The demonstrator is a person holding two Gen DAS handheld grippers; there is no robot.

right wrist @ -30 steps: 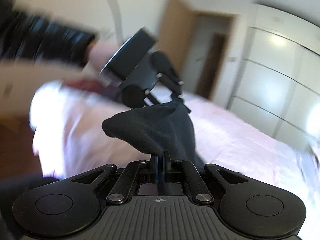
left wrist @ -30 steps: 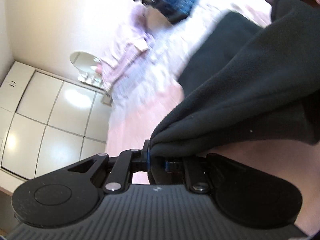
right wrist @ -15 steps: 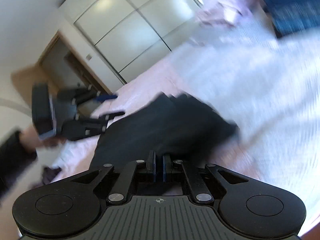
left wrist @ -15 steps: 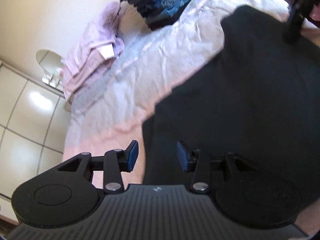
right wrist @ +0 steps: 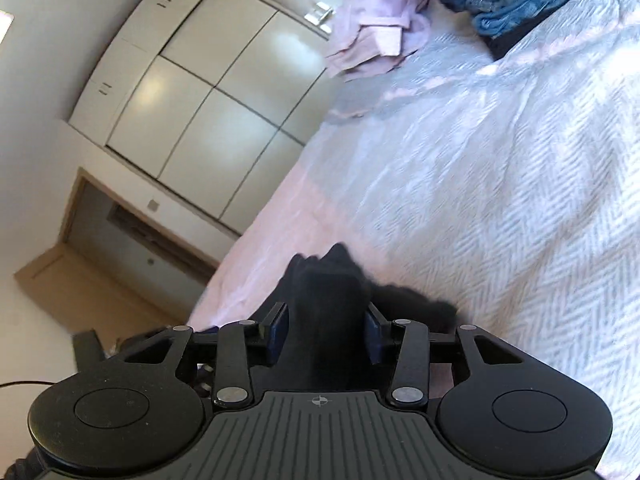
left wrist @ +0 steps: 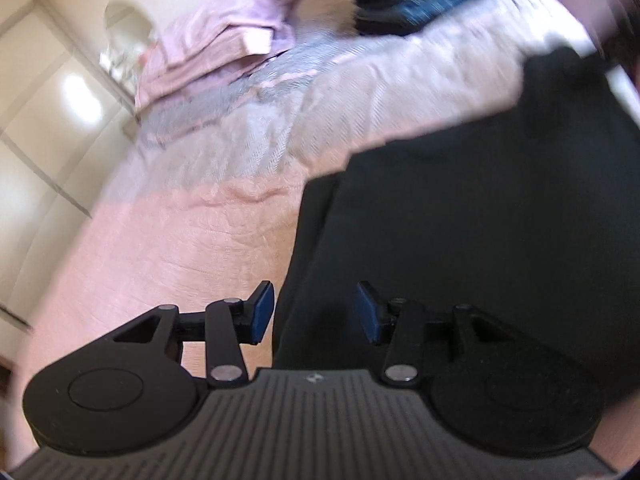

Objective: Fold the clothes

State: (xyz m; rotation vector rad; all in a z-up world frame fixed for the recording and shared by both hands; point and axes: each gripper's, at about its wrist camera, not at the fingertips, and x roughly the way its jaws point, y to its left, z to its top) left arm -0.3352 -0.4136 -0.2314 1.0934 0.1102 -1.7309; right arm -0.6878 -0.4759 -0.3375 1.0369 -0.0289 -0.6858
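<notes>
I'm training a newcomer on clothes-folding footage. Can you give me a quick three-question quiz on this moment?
1. True or false: the left claw is clamped on the black garment.
2. What lies between the pads of the right claw? A) a pink shirt B) a bunch of black fabric C) nothing
3. What stands at the far end of the bed, beside the pink folded clothes?

Key:
1. False: its pads stand apart, over the garment's edge.
2. B; the jaws are opening and the pads no longer press on it.
3. A stack of blue folded clothes.
</notes>
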